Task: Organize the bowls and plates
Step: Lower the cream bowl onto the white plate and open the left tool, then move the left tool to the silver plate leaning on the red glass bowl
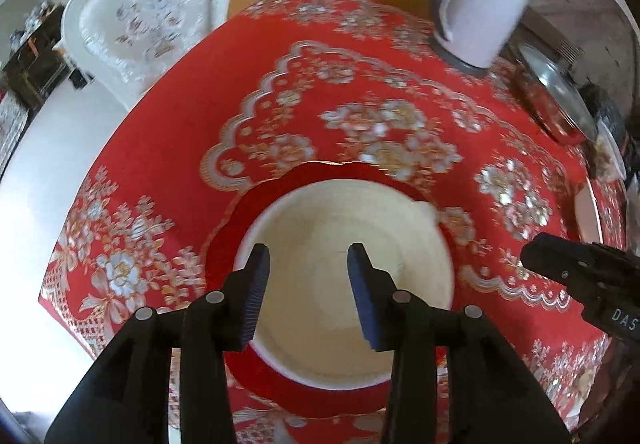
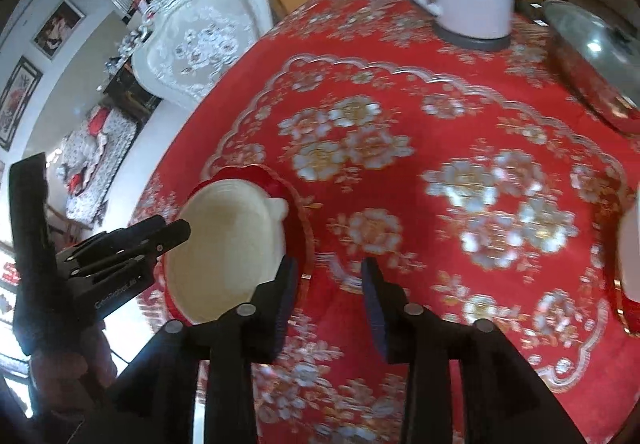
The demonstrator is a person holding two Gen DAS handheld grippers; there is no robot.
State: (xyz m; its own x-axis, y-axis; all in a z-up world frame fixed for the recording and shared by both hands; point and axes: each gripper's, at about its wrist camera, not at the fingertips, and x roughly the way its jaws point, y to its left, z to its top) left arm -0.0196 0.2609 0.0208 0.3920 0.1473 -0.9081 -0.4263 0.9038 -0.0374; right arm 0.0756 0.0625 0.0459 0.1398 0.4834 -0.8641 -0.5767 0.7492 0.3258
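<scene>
Left gripper (image 1: 308, 264), jaws apart and empty, above cream bowl (image 1: 344, 228) seated on red plate (image 1: 256, 200) on tablecloth (image 1: 360, 92); right gripper (image 2: 330, 276), likewise parted, empty, just right of plate.

We see the tablecloth (image 1: 360, 92) as a red woven fabric with a raised floral pattern in shiny silver and gold thread. On it the red plate (image 1: 304, 180) looks smooth and glossy, with a scalloped edge; the cream bowl (image 1: 344, 228) on it has a smooth, fairly matt inside, perhaps ceramic or plastic. The left tool (image 1: 308, 264) and right tool (image 2: 330, 280) are matt black plastic with round metal pins and dark blue ribbed pads (image 1: 362, 296). At the far right the kettle (image 1: 480, 12) appears to be smooth pale plastic on a grey base, and beside it the lid (image 1: 560, 92) is polished, mirror-bright metal. The chair (image 1: 152, 12) at the far left has glossy white framing and embroidered cloth.
</scene>
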